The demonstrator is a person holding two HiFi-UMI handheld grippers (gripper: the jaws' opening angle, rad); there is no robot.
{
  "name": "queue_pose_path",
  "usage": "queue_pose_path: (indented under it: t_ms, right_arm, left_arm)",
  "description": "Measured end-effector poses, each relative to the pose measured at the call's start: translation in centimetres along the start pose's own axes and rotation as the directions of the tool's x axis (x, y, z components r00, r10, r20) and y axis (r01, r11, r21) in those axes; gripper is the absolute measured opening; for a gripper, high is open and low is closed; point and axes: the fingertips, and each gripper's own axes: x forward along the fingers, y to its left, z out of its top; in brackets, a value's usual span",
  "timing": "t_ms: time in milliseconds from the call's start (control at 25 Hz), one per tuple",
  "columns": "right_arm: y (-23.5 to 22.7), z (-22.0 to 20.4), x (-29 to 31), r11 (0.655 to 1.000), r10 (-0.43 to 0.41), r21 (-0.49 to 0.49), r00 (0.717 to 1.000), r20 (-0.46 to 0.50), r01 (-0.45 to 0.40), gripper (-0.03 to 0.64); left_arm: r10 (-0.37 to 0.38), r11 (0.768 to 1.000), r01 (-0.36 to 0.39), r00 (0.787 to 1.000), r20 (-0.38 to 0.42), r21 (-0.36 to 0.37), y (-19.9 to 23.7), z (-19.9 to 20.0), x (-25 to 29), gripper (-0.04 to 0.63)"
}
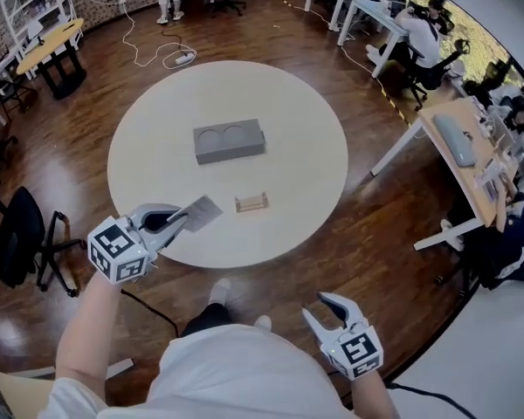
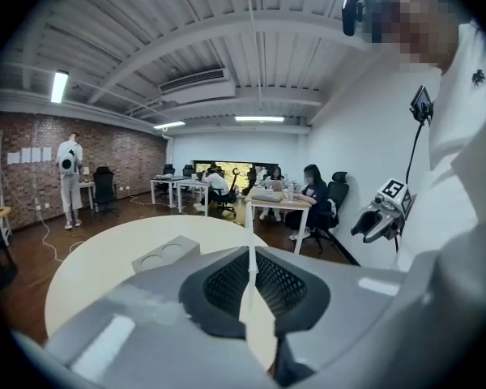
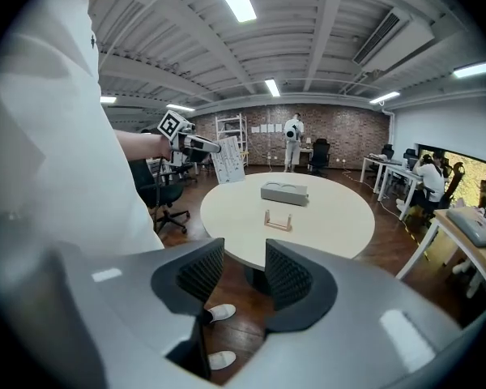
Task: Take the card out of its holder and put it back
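Observation:
My left gripper (image 1: 182, 219) is shut on a white card (image 1: 202, 211) and holds it over the near left edge of the round table (image 1: 157, 112). In the left gripper view the card (image 2: 249, 250) stands edge-on between the closed jaws of that gripper (image 2: 249, 286). The small wooden card holder (image 1: 251, 202) stands empty on the table, a little right of the card. It also shows in the right gripper view as the holder (image 3: 278, 220). My right gripper (image 1: 316, 306) hangs open and empty off the table, low beside my body.
A grey block (image 1: 230, 140) with two round recesses lies at the table's middle, behind the holder. Office chairs (image 1: 22, 238) stand left of the table. Desks with seated people (image 1: 419, 33) fill the far right. A cable and power strip (image 1: 179, 58) lie on the floor beyond the table.

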Motion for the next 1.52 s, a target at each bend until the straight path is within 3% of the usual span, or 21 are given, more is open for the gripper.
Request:
queue_pose_path:
  t_ms: [240, 560, 1040, 1520]
  right_arm:
    - [-1.6, -0.9, 0.2, 0.988, -0.111, 0.102, 0.993, -0.045, 0.115, 0.163]
    - [-1.3, -2.0, 1.7, 0.954, -0.197, 0.198, 0.969, -0.15, 0.225, 0.163]
    - [0.0, -2.1, 2.6, 0.893, -0.285, 0.3, 0.937, -0.202, 0.336, 0.163]
    - [0.5, -2.7, 2.7, 0.869, -0.291, 0.339, 0.927, -0.237, 0.359, 0.163]
  left_arm:
    - [-0.151, 0.985, 0.155, 0.987, -0.045, 0.08, 1.6, 1.7, 7.8, 0.017]
    - [-0.273, 0.955, 0.282, 0.957, -0.099, 0.092, 4.3, 0.1, 15.1, 0.017]
    - [-0.351, 0.928, 0.364, 0.926, -0.142, 0.082, 5.4, -2.7, 20.3, 0.017]
    - [-0.361, 0.927, 0.373, 0.919, -0.158, 0.051, 5.7, -4.1, 22.0, 0.017]
